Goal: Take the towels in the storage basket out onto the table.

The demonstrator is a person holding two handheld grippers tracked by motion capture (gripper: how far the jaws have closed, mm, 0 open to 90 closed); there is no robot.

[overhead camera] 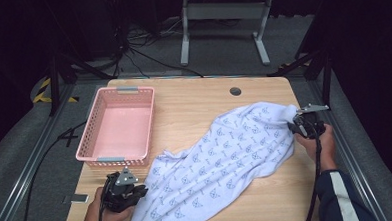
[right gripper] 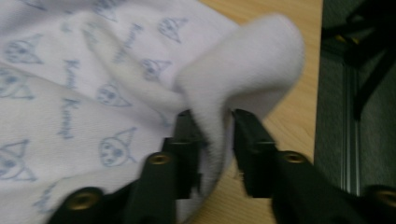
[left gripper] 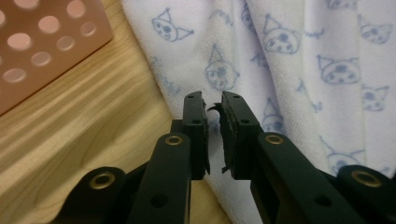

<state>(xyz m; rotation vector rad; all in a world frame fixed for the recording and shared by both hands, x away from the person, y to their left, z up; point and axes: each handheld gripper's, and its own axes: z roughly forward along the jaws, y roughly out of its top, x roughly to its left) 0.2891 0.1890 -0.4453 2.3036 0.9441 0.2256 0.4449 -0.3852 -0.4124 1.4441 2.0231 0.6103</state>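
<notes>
At the left of the light wooden table (overhead camera: pixel 193 103) stands a pink perforated plastic basket (overhead camera: pixel 118 125) with grey handle clips, its near short side close to the left gripper (overhead camera: pixel 137 192). That gripper lies low at the near left corner of the table, held in the person's left hand (overhead camera: pixel 106 214), and points toward the near end of the white cloth printed with small blue cat faces (overhead camera: pixel 221 154). In the left gripper view its black fingers (left gripper: pixel 195 122) stand a narrow gap apart, with the cloth's edge running just past the tips. A small dark scrap shows between the tips, but whether any fabric is pinched there cannot be told; the cloth mostly lies beyond and to the right of them.

The cloth stretches slantwise across the table from that near left corner up to the far right edge, rumpled along its length, and lies apart from the basket.

At the right, the right gripper (overhead camera: pixel 297 123), held in the right hand (overhead camera: pixel 323 142), meets the cloth's far end. In the right gripper view its fingers (right gripper: pixel 254 135) are partly open with a raised white fold of the cloth standing between them, pressed against the left finger and held up off the table.
</notes>
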